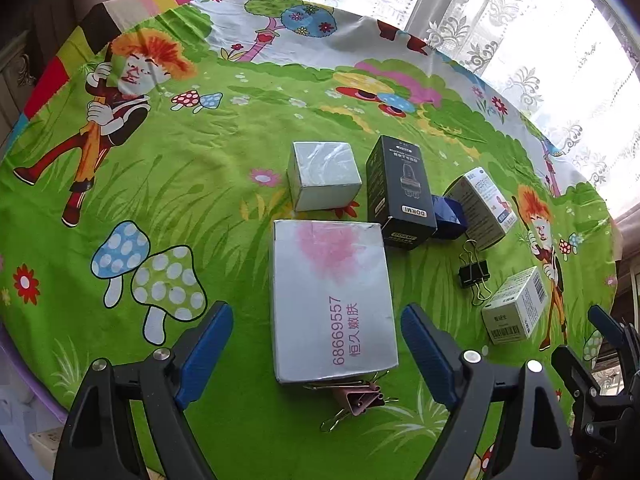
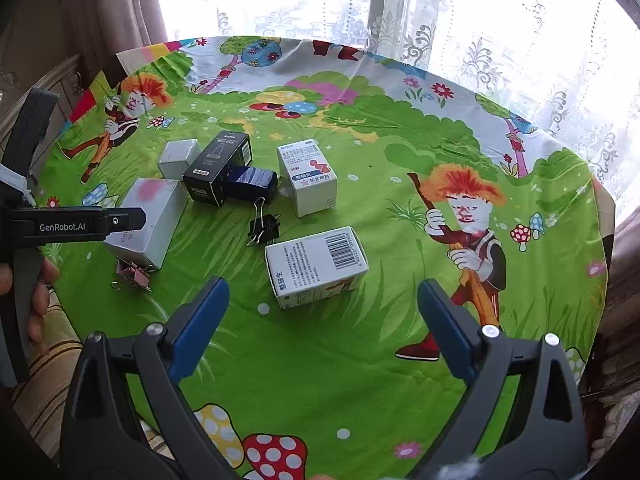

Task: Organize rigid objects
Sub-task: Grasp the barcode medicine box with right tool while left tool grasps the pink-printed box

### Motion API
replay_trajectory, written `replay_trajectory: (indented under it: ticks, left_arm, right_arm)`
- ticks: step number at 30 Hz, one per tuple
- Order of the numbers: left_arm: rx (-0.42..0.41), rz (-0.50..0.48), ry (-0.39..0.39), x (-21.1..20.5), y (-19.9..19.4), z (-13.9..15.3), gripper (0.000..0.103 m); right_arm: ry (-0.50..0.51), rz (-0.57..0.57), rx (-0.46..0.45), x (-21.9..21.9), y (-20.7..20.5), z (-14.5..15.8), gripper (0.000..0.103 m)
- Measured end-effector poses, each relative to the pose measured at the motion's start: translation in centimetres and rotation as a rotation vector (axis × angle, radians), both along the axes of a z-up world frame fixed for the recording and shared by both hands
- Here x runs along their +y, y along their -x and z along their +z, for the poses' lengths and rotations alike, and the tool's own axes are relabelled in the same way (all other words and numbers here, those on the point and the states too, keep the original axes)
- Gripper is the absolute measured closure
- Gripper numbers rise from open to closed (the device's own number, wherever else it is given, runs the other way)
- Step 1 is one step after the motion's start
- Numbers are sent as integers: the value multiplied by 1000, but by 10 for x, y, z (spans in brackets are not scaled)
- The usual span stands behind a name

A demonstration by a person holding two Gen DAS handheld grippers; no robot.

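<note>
Boxes and binder clips lie scattered on a round table [image 2: 320, 380] covered in a bright green cartoon cloth, soft and slightly wrinkled, printed with mushrooms and flowers. Nothing is sorted yet; I judge I am at the approach, choosing a first piece for each hand.

My left fingers [image 1: 316, 344] stand wide apart and hold nothing. Between them, a little farther out, lies the large white box [image 1: 332, 300], flat, glossy cardboard with a pink smudge and pink lettering. A pink binder clip [image 1: 362, 400] touches its near edge, wire handles splayed. Beyond sit a small silver-grey cube box [image 1: 324, 176], a tall black box [image 1: 400, 192] lying tilted, a small dark blue box [image 1: 450, 220] against it, and a white medicine box [image 1: 482, 208].

My right fingers [image 2: 322, 316] are likewise spread and empty. Just ahead of them lies a white barcode box [image 2: 316, 266] on its side, crisp-edged card. A black binder clip [image 2: 264, 228] sits just beyond it.

Next, I expect each hand must lower squarely over its box and close on two flat, parallel faces. The large box looks nearly as wide as my spread, so alignment matters; the glossy card may slip.
</note>
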State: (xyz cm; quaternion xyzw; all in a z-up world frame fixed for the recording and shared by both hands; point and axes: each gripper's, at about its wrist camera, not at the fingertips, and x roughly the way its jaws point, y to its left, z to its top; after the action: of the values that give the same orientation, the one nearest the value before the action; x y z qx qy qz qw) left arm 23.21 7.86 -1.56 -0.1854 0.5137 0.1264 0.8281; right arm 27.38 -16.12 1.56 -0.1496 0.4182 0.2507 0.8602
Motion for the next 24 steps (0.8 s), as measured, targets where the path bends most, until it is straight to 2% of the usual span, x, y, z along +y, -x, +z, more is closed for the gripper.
replay_trajectory:
  ticks: [2, 4, 6, 13, 14, 16, 18, 19, 22, 24]
  left_arm:
    - [8, -3, -39, -2, -5, -3, 16]
    - [5, 3, -67, -2, -9, -6, 11]
    - [4, 5, -62, -2, -13, -8, 8]
    - [14, -20, -52, -9, -18, -21, 8]
    - [17, -21, -62, -9, -19, -22, 8]
    - [19, -28, -72, -10, -20, -24, 17]
    - [13, -27, -79, -8, -20, -24, 32]
    - [9, -25, -80, -8, -20, -24, 32]
    - [-5, -24, -85, -6, -20, -23, 33]
    - [-14, -23, -84, -6, -18, -23, 33]
  right_arm:
    - [26, 11, 4, 2, -8, -8, 7]
    - [28, 20, 15, 4, -15, -14, 7]
    - [21, 33, 27, 7, -20, -20, 7]
    - [38, 35, 74, 16, -35, -46, 7]
    - [38, 34, 82, 17, -36, -49, 7]
    - [45, 30, 83, 20, -37, -53, 7]
    - [44, 24, 77, 20, -37, -55, 7]
    - [43, 21, 77, 21, -37, -56, 9]
    - [50, 3, 85, 22, -38, -59, 26]
    - [41, -10, 81, 21, -37, -60, 26]
